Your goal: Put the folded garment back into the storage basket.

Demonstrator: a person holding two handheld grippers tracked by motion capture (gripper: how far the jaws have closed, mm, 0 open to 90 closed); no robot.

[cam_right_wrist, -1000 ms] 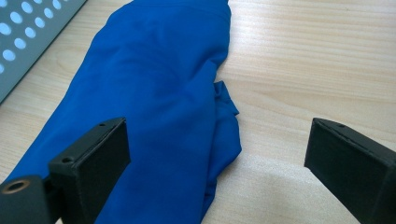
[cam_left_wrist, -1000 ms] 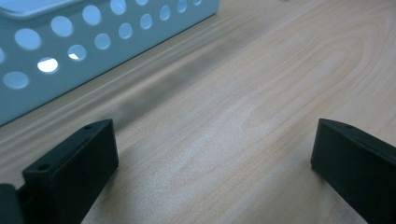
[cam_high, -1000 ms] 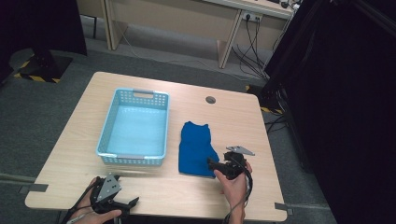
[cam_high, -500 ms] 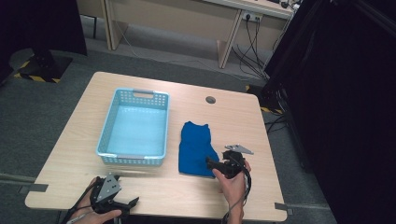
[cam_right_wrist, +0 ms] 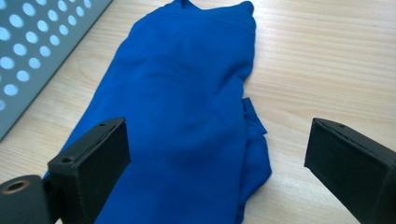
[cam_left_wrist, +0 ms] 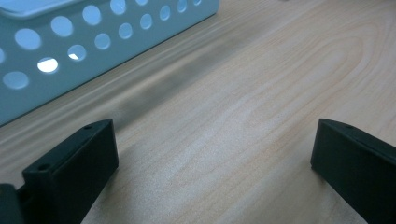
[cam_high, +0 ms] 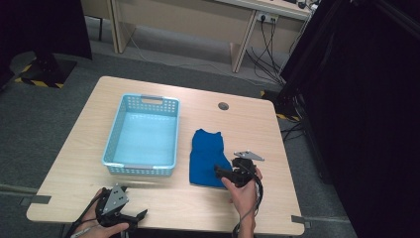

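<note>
Blue cloth (cam_high: 208,157) lies folded on the wooden table (cam_high: 247,124), a little right of the middle of the high view, just right of the light blue basket (cam_high: 143,134) and apart from it. In the right gripper view the cloth (cam_right_wrist: 187,116) runs from the bottom centre up to the top of the frame, its near end between the two black jaws, which stand wide apart with nothing clamped. The right gripper (cam_high: 225,173) sits at the cloth's lower right corner in the high view, pointing left, the hand (cam_high: 245,191) reaching up from the bottom edge. The left gripper (cam_high: 133,216) rests low at the bottom left, held in the left hand (cam_high: 99,225), its jaws also wide apart over bare wood, with the basket wall (cam_left_wrist: 70,51) at the upper left of its view.
</note>
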